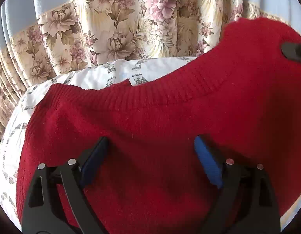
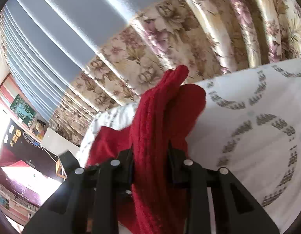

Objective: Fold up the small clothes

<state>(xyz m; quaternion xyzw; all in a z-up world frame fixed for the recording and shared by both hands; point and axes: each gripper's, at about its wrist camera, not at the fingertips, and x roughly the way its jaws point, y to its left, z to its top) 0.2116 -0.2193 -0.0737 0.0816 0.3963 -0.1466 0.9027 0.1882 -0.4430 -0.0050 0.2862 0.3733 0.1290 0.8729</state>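
Right hand-held gripper (image 2: pixel 150 152), clenched on a bunched fold of the red knitted wool sweater (image 1: pixel 150 128) lying on the white printed bedsheet (image 1: pixel 88 78), should probably carry it across while the left hand-held gripper (image 1: pixel 150 146) (spread wide) pins the body.

Red knit sweater (image 1: pixel 150 136) on white sheet (image 1: pixel 88 78) printed with grey rings; cream curtain (image 1: pixel 111 29) with pink-and-tan flowers

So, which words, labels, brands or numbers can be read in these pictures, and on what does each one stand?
None can be read with confidence.
White sheet: grey rings of printed letters, too blurred and distorted to read.
Same print in the left wrist view: too small to read.
Stickers on the black board: too small to read.
Red sweater: no label visible.
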